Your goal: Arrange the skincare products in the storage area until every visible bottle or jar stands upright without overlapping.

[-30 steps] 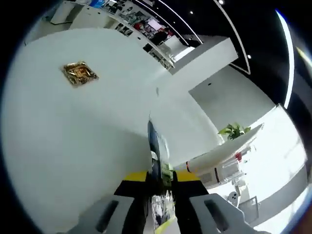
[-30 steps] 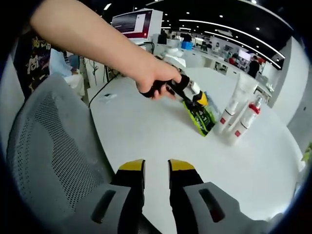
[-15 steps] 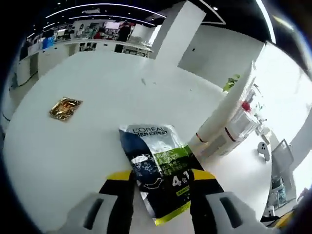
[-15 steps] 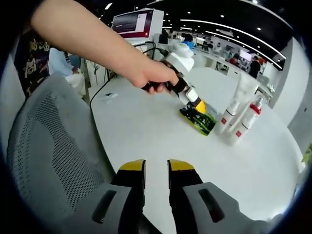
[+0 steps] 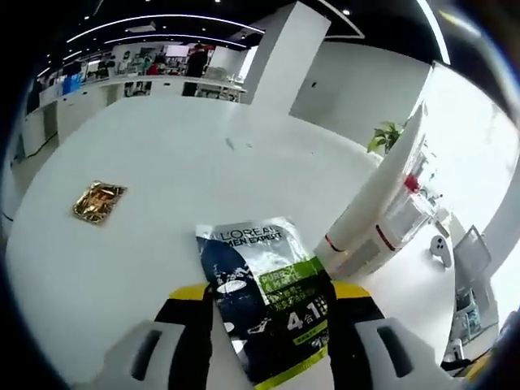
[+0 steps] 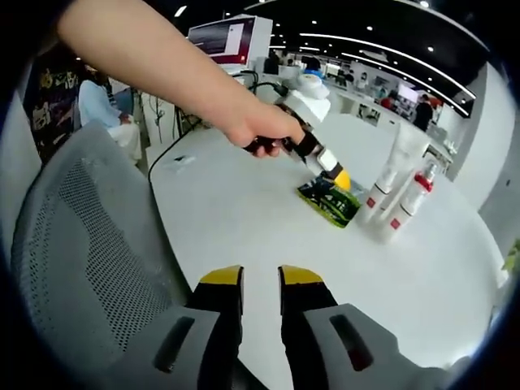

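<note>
We've got the sachet (image 5: 268, 305) right in front of us, a flat dark-and-green men's skincare pack, lying between the yellow-tipped jaws of the left gripper (image 5: 272, 313). Its long axis runs from our jaws out toward 11 o'clock, printed face up. The jaws flank it on both sides, but we cannot tell whether they are pinching it or just bracketing it, because its near end is cut off at the bottom of the left gripper view.

From the right gripper view we see that same sachet (image 6: 329, 201) flat on the white counter (image 6: 244, 236), under the tip of the left gripper (image 6: 325, 166) held in the person's hand (image 6: 264, 130).

Just beside it, at 3 o'clock, the white tube (image 6: 392, 180) and the red-collared pump bottle (image 6: 410, 205) already stand upright, close together; whether they touch is hard to call. In the left gripper view they rise at 2 o'clock, stretched by the lens.

Our right gripper (image 6: 260, 284) waits well back, jaws a narrow gap apart with nothing between them. So the left is the nearer one, and we judge the sachet is what remains. A small gold packet (image 5: 97, 201) lies apart at 10 o'clock.
</note>
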Demonstrator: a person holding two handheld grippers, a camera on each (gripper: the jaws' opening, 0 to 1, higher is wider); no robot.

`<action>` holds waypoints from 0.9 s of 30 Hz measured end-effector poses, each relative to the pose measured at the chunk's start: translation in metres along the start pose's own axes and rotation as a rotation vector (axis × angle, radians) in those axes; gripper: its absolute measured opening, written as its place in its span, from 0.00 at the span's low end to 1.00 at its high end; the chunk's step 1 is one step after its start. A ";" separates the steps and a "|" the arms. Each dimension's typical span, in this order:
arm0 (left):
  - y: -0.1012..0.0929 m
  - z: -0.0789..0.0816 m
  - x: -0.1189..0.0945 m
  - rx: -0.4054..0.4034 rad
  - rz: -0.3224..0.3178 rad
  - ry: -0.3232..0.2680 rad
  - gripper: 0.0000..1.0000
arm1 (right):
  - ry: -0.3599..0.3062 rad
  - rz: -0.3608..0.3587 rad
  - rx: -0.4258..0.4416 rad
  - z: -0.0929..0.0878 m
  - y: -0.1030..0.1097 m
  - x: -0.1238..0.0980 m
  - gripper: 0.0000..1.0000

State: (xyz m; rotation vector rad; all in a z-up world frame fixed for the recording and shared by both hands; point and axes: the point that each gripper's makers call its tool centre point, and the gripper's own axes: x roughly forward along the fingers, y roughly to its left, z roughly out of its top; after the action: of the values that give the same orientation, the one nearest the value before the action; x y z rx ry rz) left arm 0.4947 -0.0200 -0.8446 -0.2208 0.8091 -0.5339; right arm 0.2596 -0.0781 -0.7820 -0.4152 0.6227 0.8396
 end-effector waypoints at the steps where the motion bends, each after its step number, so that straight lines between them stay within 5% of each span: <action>1: 0.001 0.000 -0.002 0.005 0.003 -0.002 0.59 | 0.002 -0.001 -0.003 0.000 0.000 0.000 0.15; 7: 0.006 0.000 -0.024 0.009 0.029 -0.025 0.62 | 0.005 -0.006 -0.053 0.000 0.000 -0.001 0.02; 12: 0.000 0.006 -0.061 0.059 0.030 -0.087 0.63 | -0.014 0.015 -0.009 0.003 0.003 -0.002 0.04; 17: 0.026 -0.007 -0.115 0.043 0.153 -0.114 0.63 | -0.016 0.017 -0.005 0.003 0.004 -0.002 0.05; 21: 0.051 -0.032 -0.152 0.059 0.221 -0.054 0.63 | -0.019 0.019 -0.011 0.004 0.005 -0.002 0.06; 27: 0.084 -0.083 -0.200 0.037 0.283 0.142 0.66 | -0.028 0.014 -0.011 0.005 0.004 -0.003 0.07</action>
State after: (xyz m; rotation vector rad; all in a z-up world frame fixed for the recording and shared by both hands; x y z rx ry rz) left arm 0.3505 0.1587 -0.8074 -0.0326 0.9500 -0.2990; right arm 0.2565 -0.0743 -0.7764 -0.4091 0.5958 0.8617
